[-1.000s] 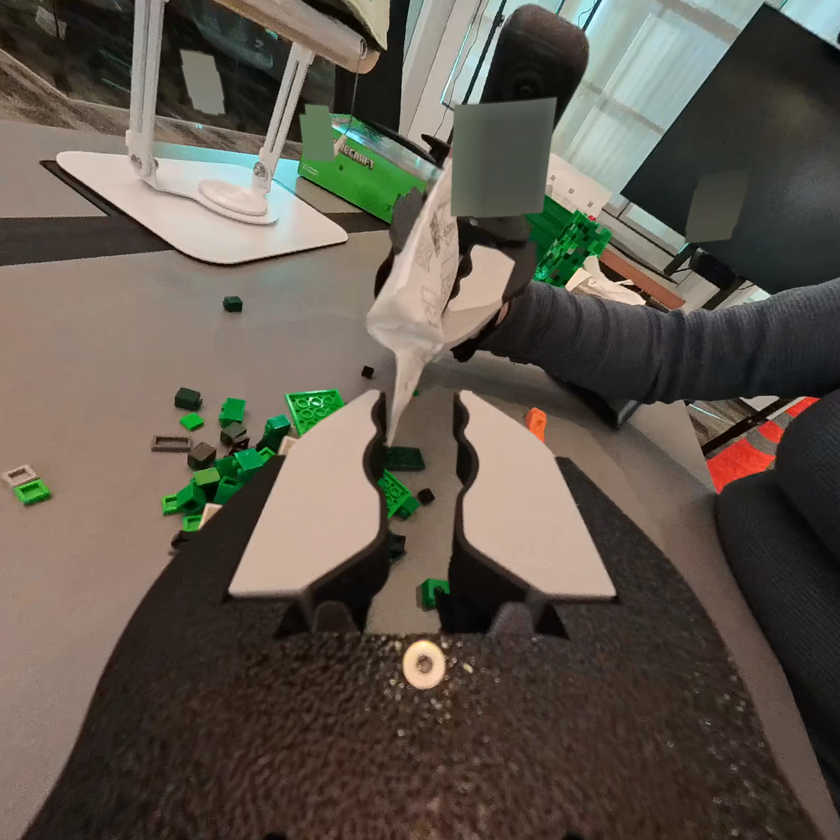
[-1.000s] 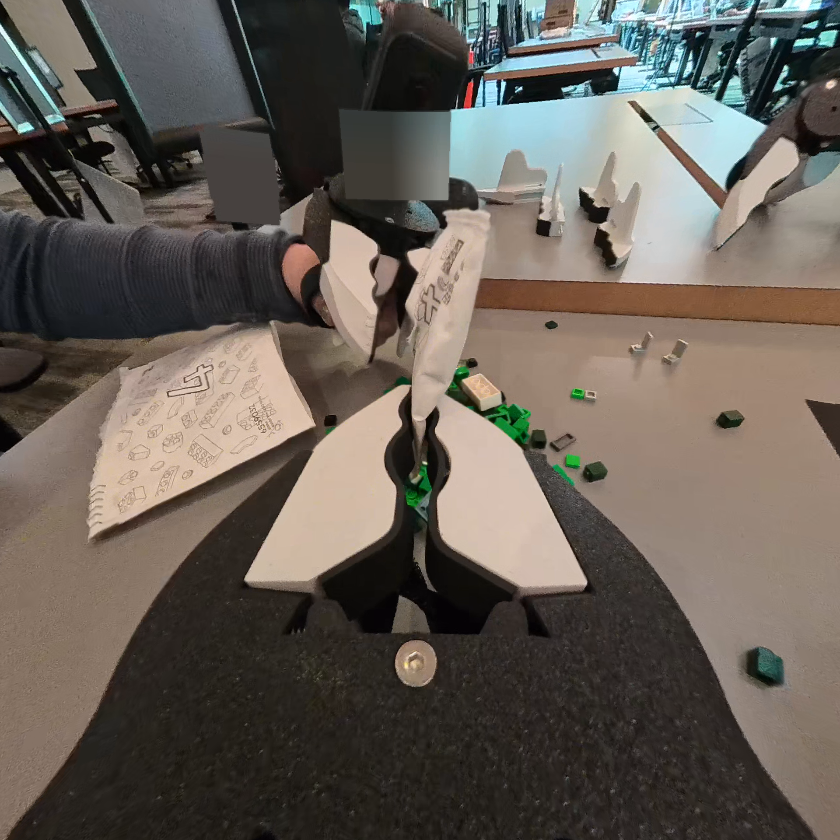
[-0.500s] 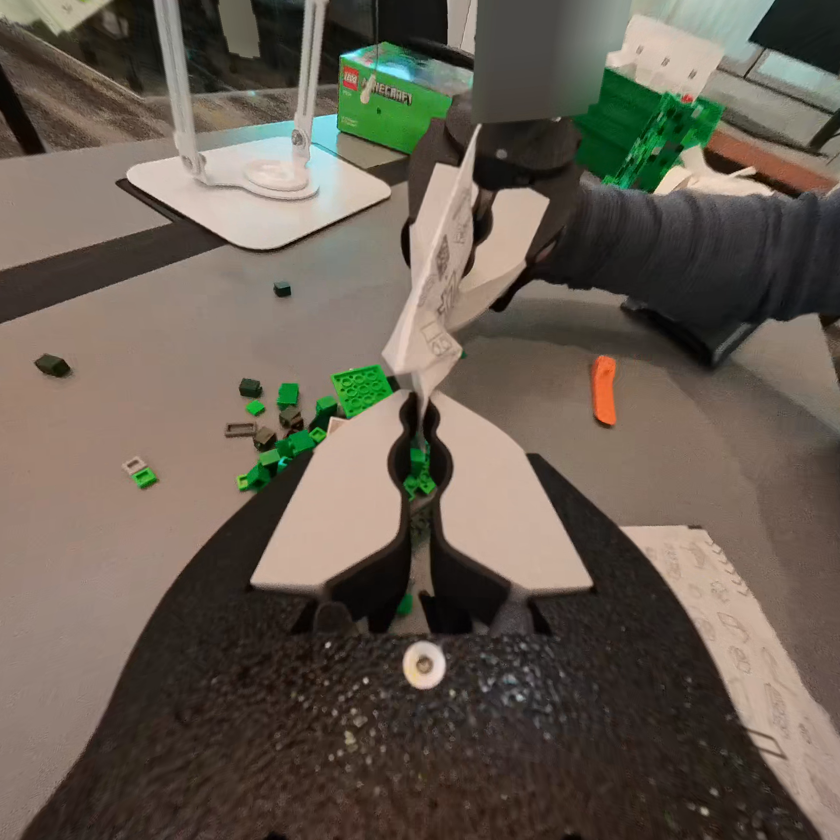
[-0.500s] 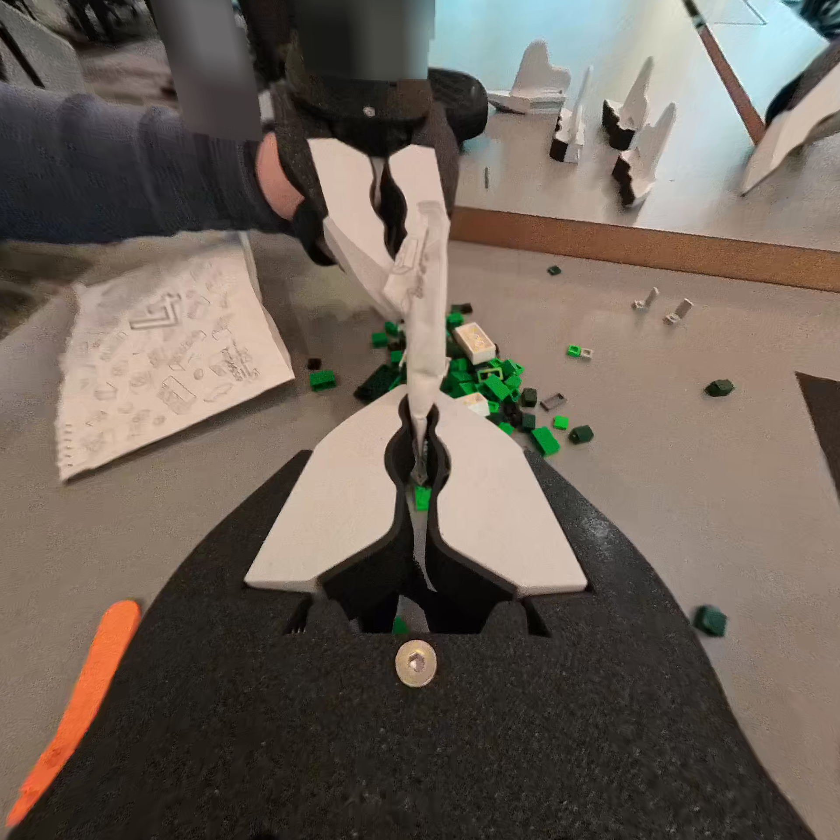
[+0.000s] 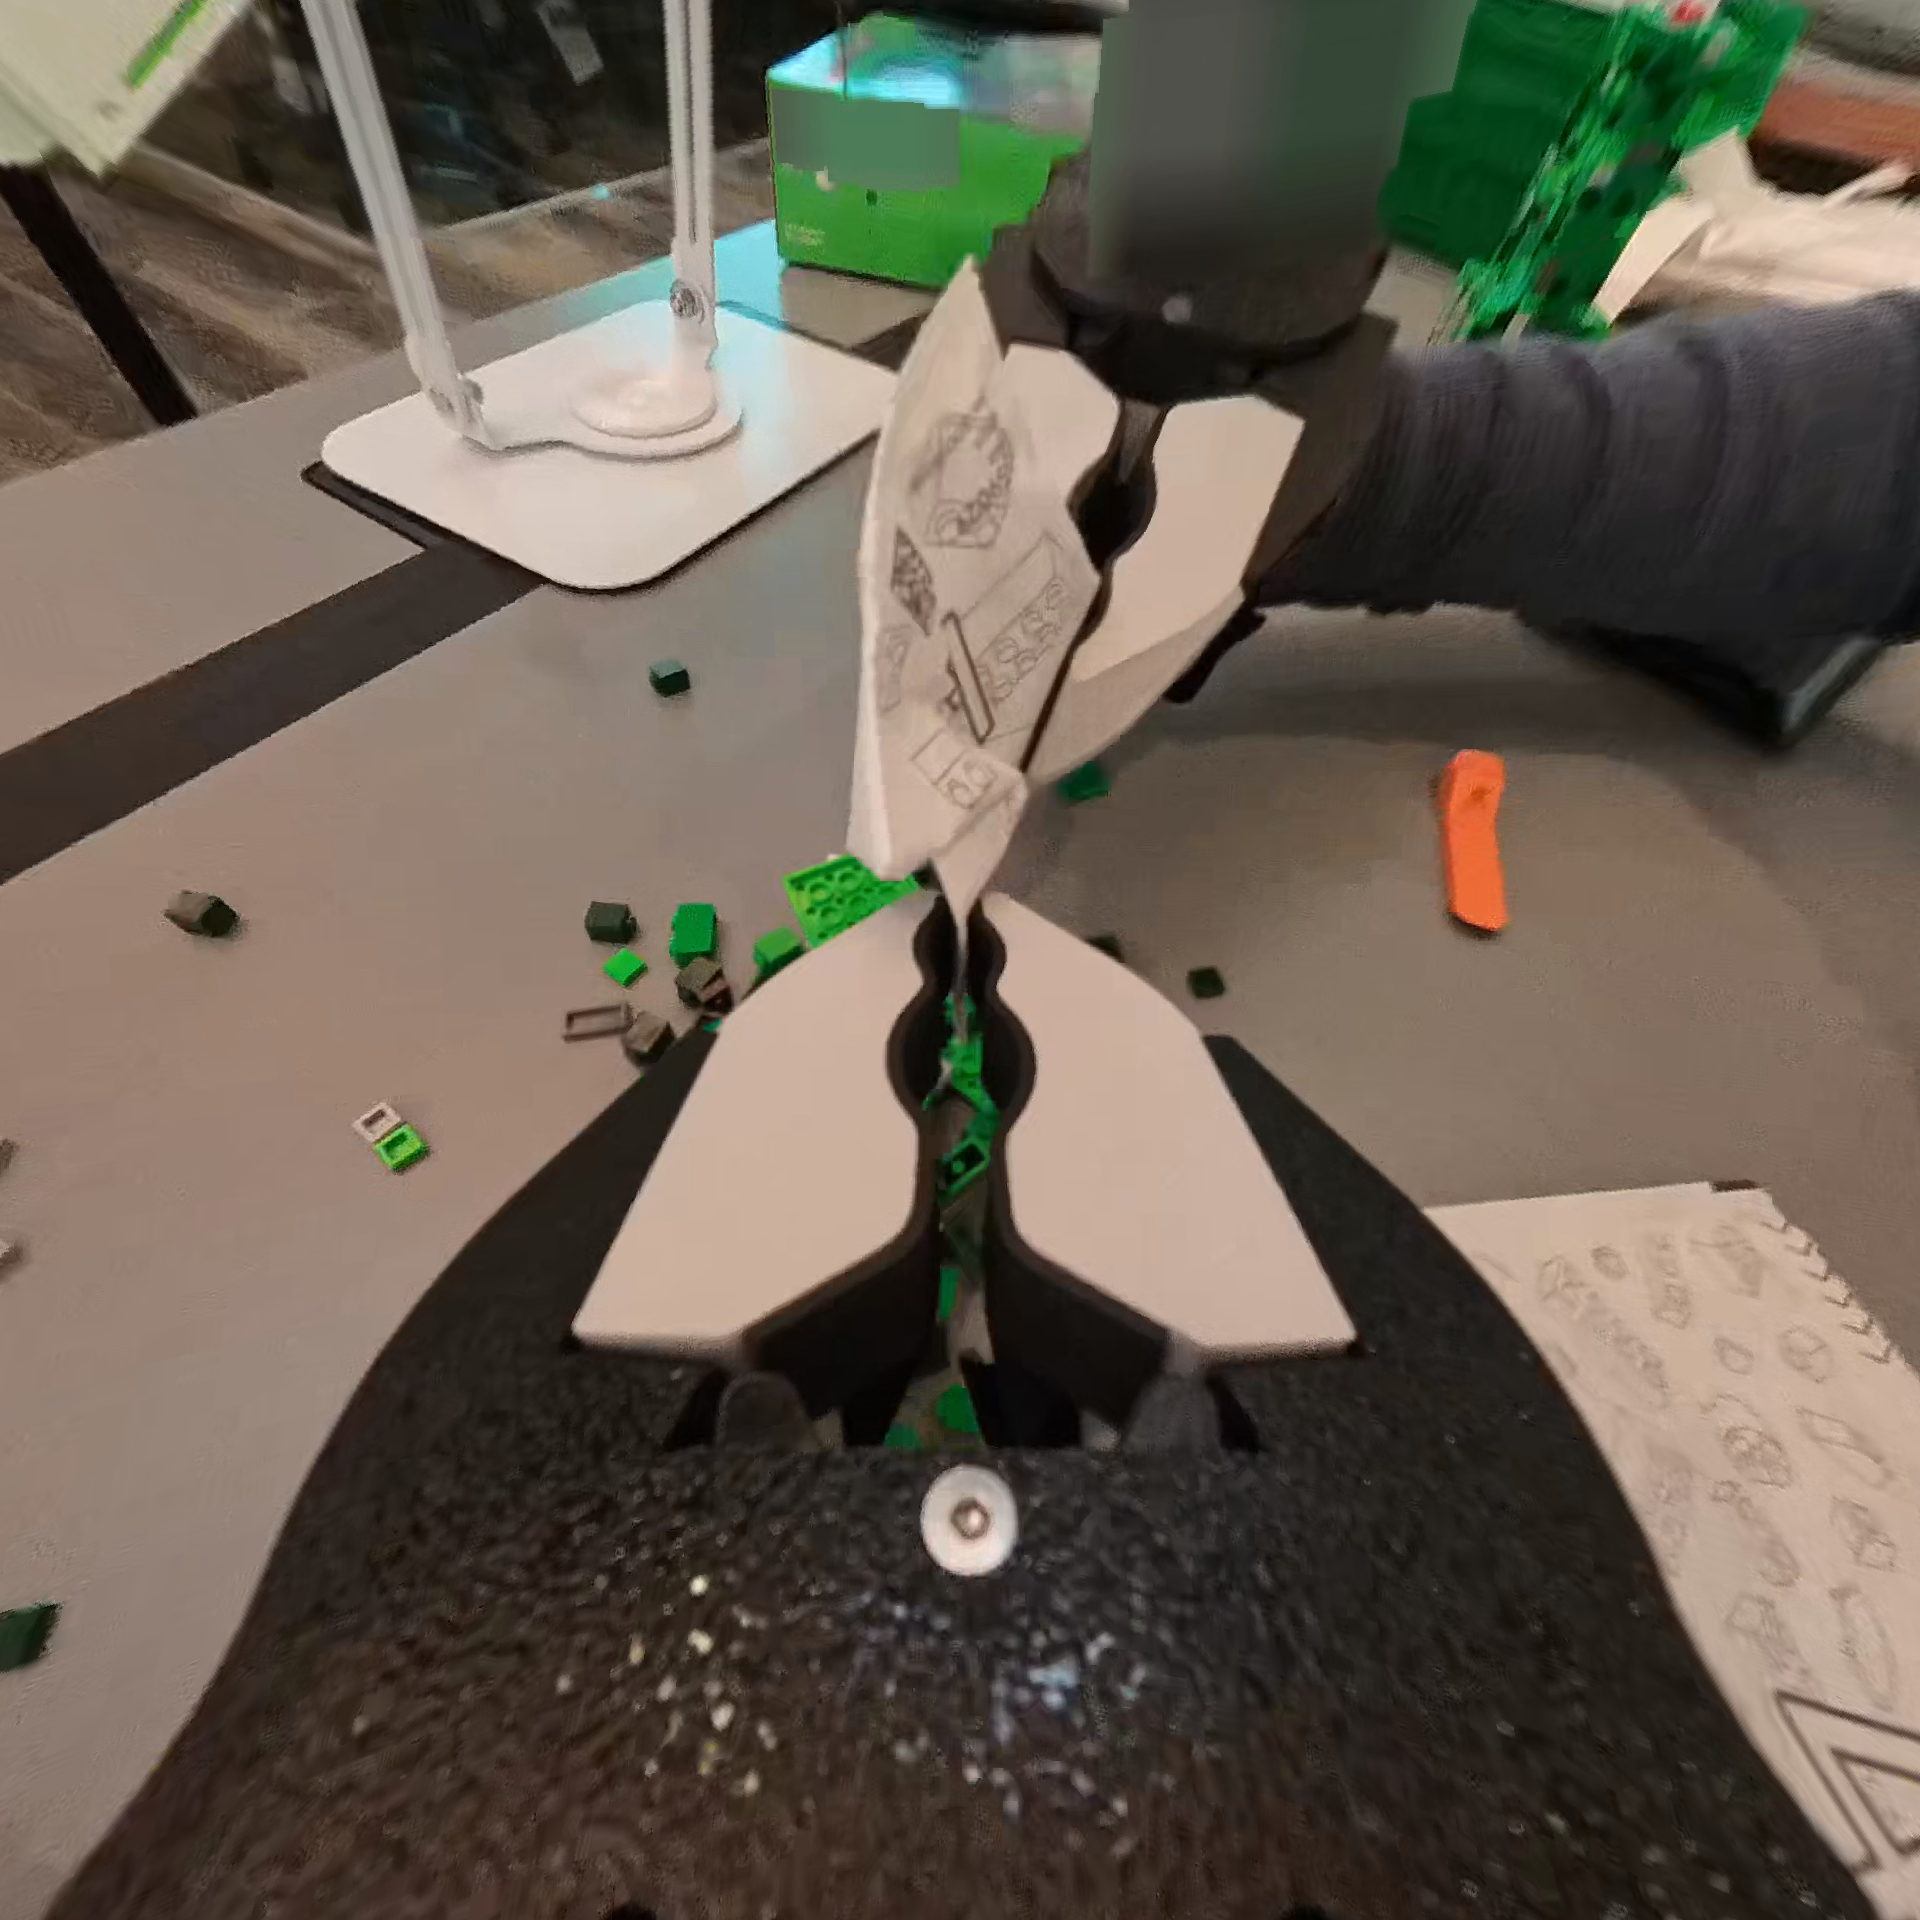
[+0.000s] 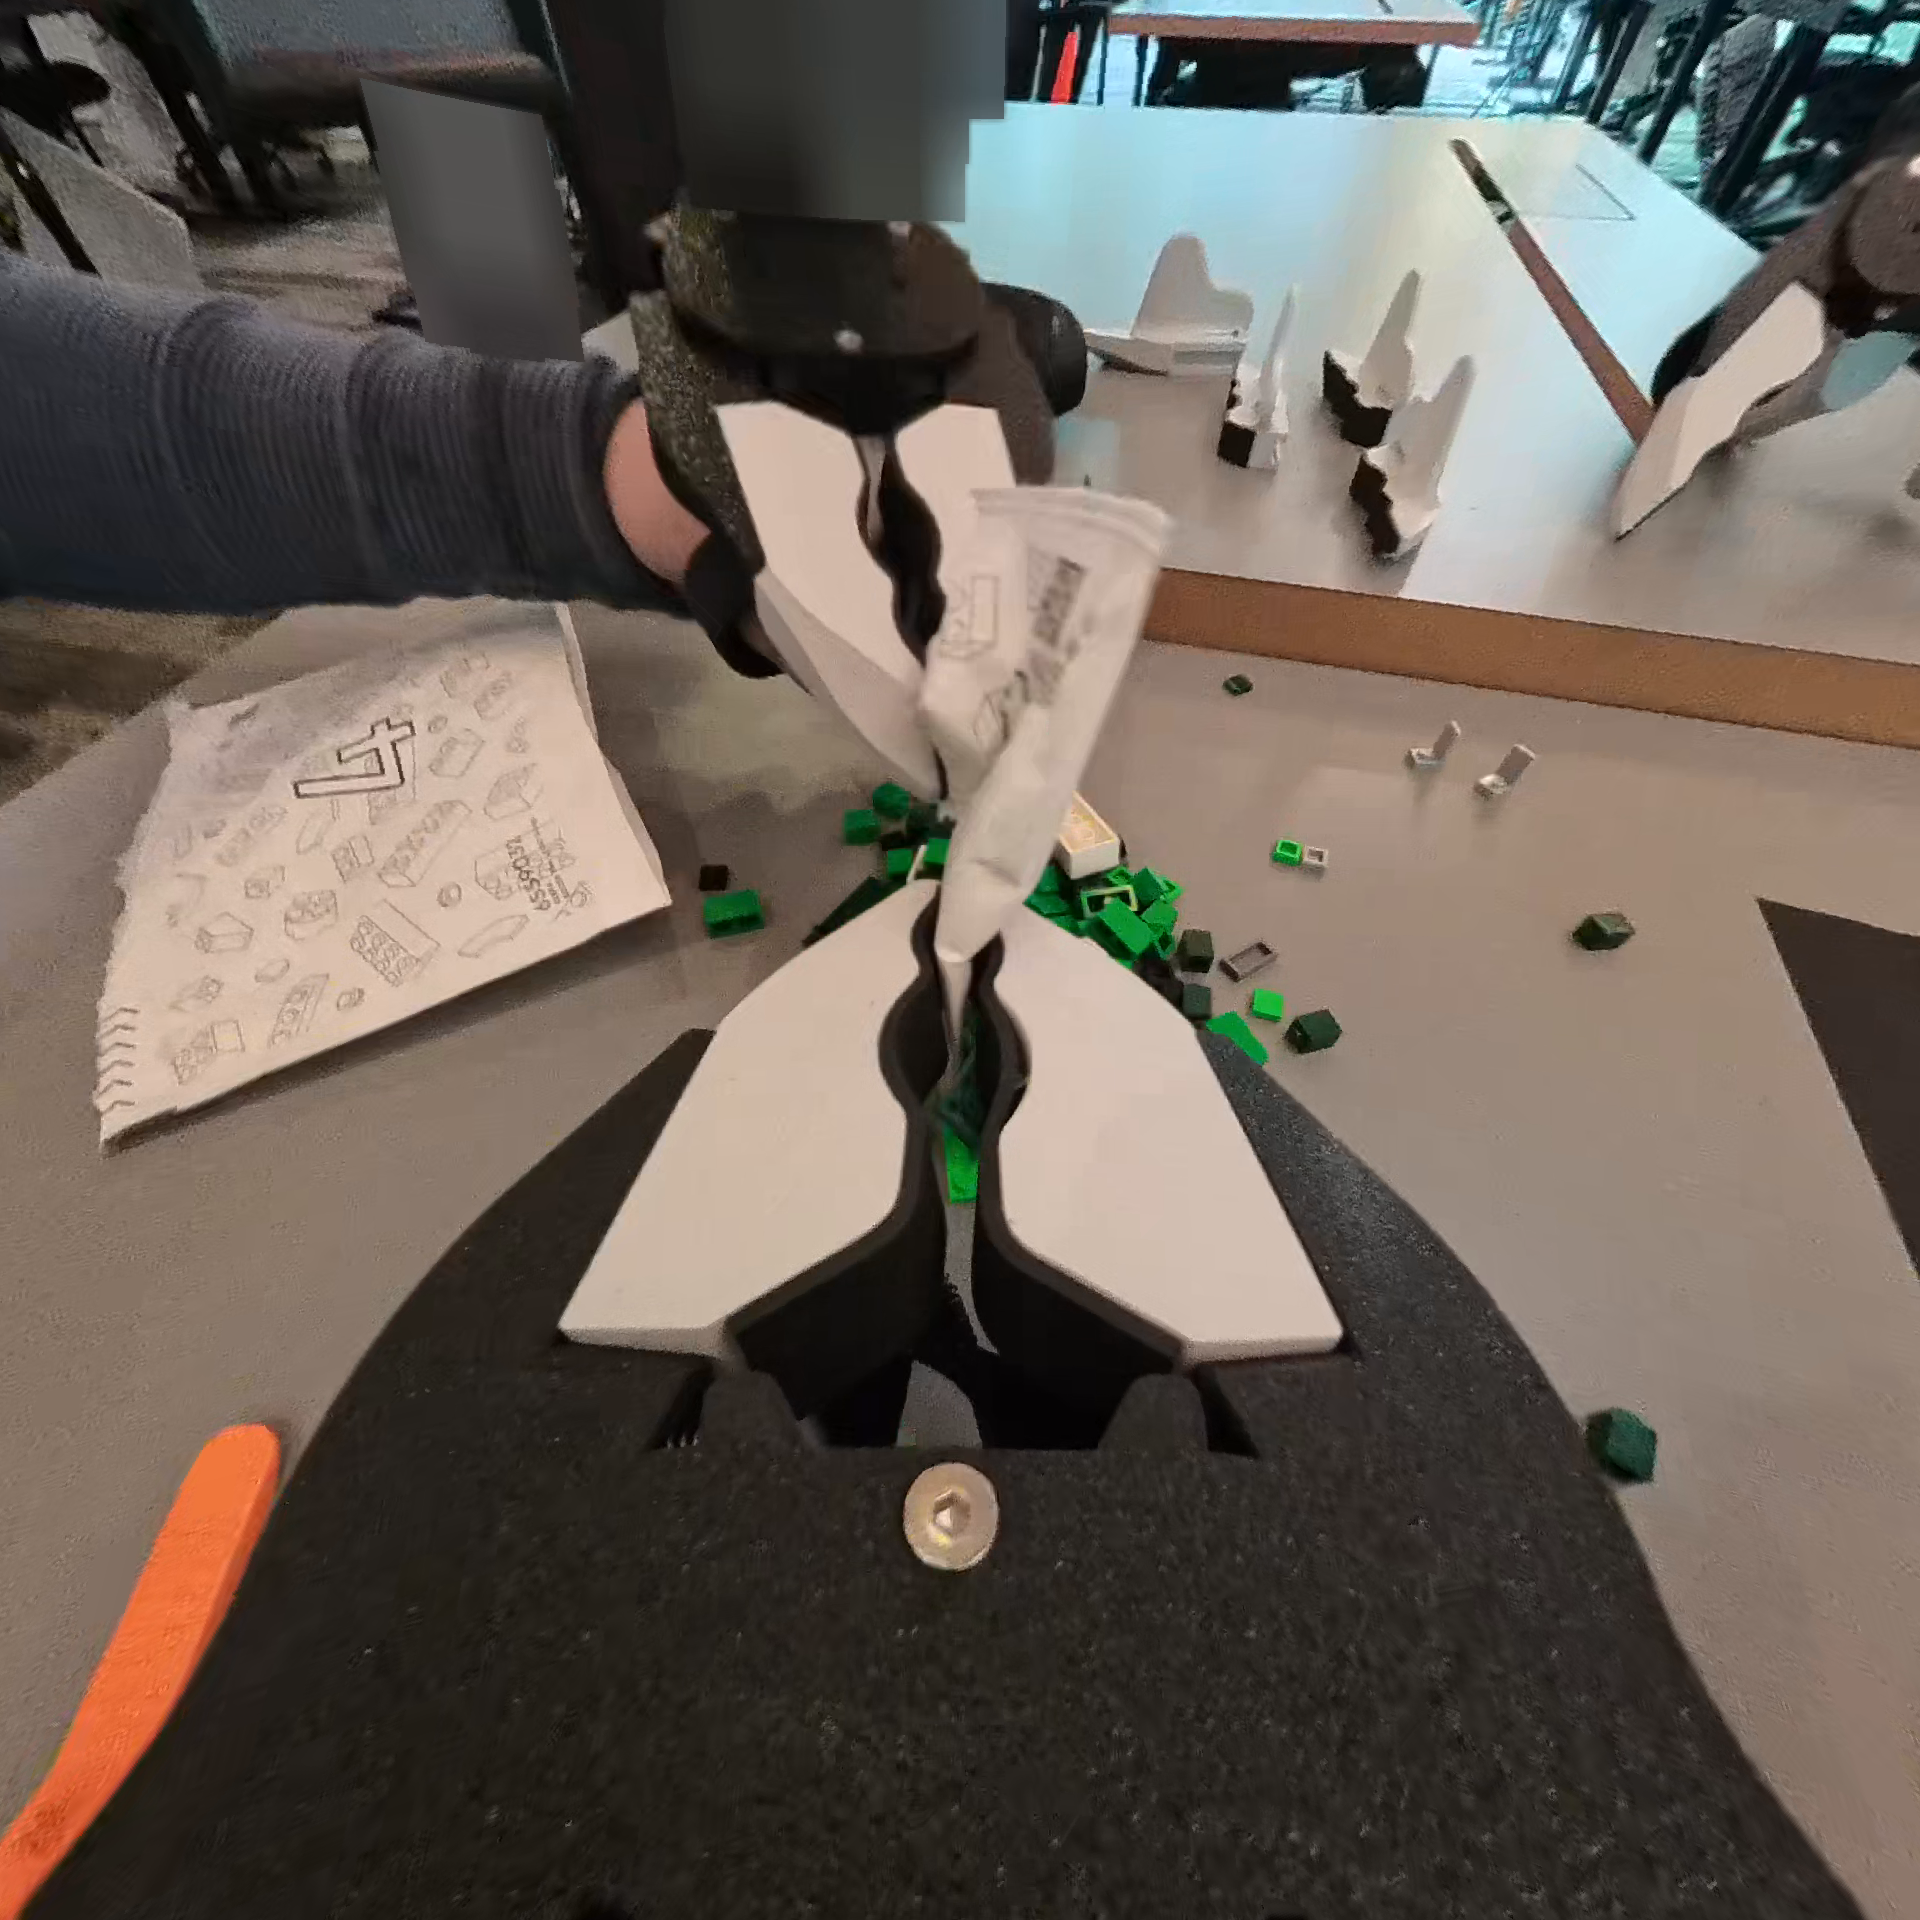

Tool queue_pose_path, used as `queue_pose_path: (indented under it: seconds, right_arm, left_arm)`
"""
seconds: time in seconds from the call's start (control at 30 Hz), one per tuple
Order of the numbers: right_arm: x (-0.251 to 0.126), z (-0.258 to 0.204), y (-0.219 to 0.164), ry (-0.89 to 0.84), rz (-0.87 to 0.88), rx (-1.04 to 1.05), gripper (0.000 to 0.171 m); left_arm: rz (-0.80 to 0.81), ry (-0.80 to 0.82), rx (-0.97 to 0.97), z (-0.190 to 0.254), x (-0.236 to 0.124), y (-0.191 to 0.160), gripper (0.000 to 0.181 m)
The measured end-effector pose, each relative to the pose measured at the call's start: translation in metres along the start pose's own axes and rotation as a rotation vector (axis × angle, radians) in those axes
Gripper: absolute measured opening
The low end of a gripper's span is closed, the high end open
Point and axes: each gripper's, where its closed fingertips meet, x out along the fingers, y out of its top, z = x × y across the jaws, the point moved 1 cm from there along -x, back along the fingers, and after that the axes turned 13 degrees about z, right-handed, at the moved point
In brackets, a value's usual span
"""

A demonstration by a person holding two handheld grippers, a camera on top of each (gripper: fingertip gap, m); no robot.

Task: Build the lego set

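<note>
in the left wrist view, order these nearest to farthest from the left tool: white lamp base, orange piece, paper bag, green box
1. paper bag: pinched in the left tool, straight ahead.
2. orange piece: on the table, ahead and right.
3. white lamp base: farther back, left.
4. green box: at the back, behind the base.

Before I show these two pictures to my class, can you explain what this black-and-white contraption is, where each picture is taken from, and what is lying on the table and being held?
A person holds a hand-held gripper in each hand. Each has two white fingers and a camera looking along them.

One picture looks along the left gripper, the other along the right gripper; each also shows the other gripper farther off.

Both grippers are shut on one white paper bag, held between them above the table.

Below lies a pile of green bricks, with strays scattered about. A second, flat paper bag, an orange tool and a green box also sit on the table.
</note>
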Motion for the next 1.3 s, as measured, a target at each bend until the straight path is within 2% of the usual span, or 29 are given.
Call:
queue_pose_path:
  seconds: [0.07, 0.13, 0.23, 0.3, 0.43, 0.5, 0.6, 0.67, 0.73, 0.87, 0.93, 1.13, 1.23, 1.3]
  right_arm:
    - [-0.003, -0.001, -0.006, 0.001, -0.055, -0.044, 0.000]
    - [-0.005, 0.002, 0.002, -0.005, 0.000, -0.008, 0.000]
    - [-0.002, -0.003, -0.004, 0.015, -0.048, -0.042, 0.000]
    - [-0.008, -0.001, -0.001, 0.017, -0.030, -0.021, 0.000]
    - [0.000, -0.005, -0.004, 0.017, -0.036, -0.038, 0.000]
    - [-0.008, 0.000, -0.006, 0.004, -0.032, -0.020, 0.000]
    - [0.003, -0.005, -0.001, 0.010, -0.001, -0.021, 0.000]
    - [0.003, -0.006, -0.005, 0.021, -0.039, -0.036, 0.000]
    - [-0.003, -0.003, -0.003, 0.019, -0.022, -0.008, 0.000]
    - [0.006, -0.006, -0.007, 0.019, -0.059, -0.034, 0.000]
    - [-0.003, -0.004, -0.008, 0.023, -0.059, -0.023, 0.000]
    - [0.003, -0.002, -0.008, 0.016, -0.070, -0.027, 0.000]
    - [-0.006, 0.005, -0.001, -0.016, -0.010, 0.007, 0.000]
    - [0.002, 0.000, -0.001, -0.004, -0.010, -0.005, 0.000]
  left_arm:
    - [-0.004, 0.001, -0.008, -0.002, -0.006, -0.003, 0.002]
    - [0.058, -0.019, -0.041, 0.003, -0.002, 0.005, 0.001]
    - [-0.013, 0.000, 0.008, 0.001, -0.002, -0.003, 0.002]
    - [0.082, -0.024, -0.046, 0.001, -0.007, 0.007, 0.001]
    - [0.004, -0.012, 0.000, 0.003, 0.001, -0.005, 0.001]
    - [0.082, -0.029, -0.034, 0.003, -0.009, 0.004, 0.001]
    - [0.054, -0.006, -0.016, 0.002, -0.005, 0.002, 0.001]
    - [0.025, 0.015, -0.009, -0.001, -0.011, -0.005, 0.001]
    - [0.097, -0.009, -0.045, 0.003, -0.015, 0.004, 0.001]
    - [0.000, 0.006, 0.010, 0.003, -0.010, -0.007, 0.000]
    - [0.076, -0.032, -0.043, 0.005, -0.018, 0.000, 0.000]
    - [0.009, -0.009, -0.007, 0.005, -0.008, -0.004, 0.000]
    - [0.098, -0.016, -0.051, 0.005, -0.008, 0.007, 0.000]
    - [0.045, -0.020, -0.008, 0.007, 0.001, 0.003, 0.000]
